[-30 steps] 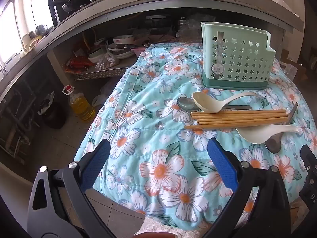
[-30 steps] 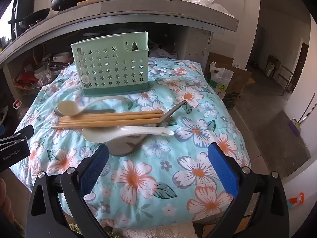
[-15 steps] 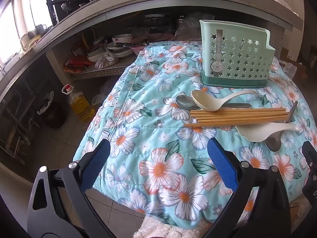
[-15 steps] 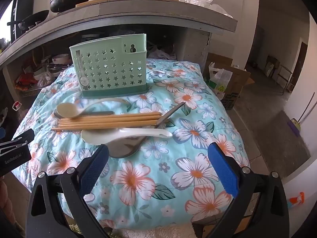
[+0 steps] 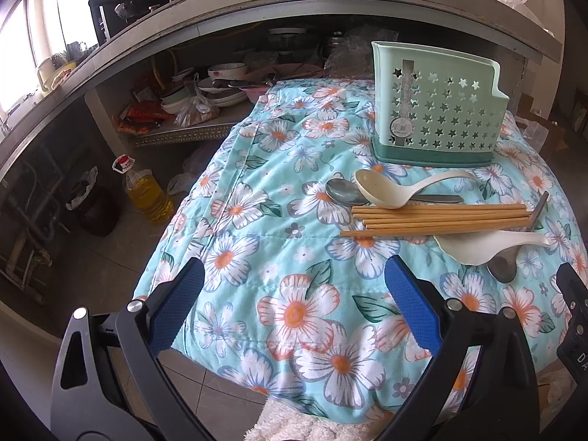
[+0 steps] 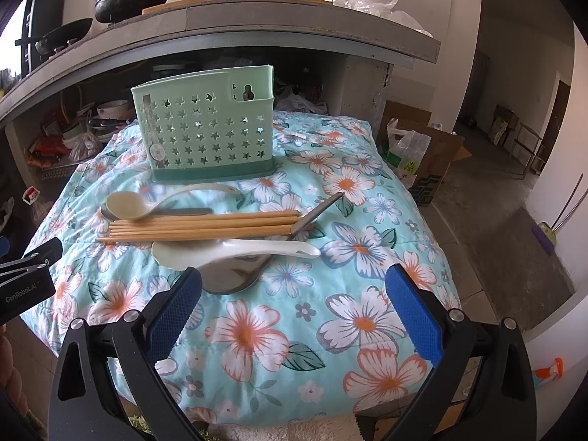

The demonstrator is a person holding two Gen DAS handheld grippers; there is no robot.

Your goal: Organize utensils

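Over the near edge of the floral-cloth table (image 6: 257,334), my right tool (image 6: 293,303) and left tool (image 5: 292,303) both sit spread wide, gripping nothing. Chopsticks (image 6: 198,226), two pale spoons and two metal spoons lie ahead of the right tool. The green holder (image 6: 205,134) stands behind them.

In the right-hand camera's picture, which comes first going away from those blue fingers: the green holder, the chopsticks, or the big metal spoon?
1. Big metal spoon: nearest the right gripper, its bowl just beyond the left finger.
2. Chopsticks: mid-cloth, lying crosswise.
3. Green holder: farthest, upright at the back.
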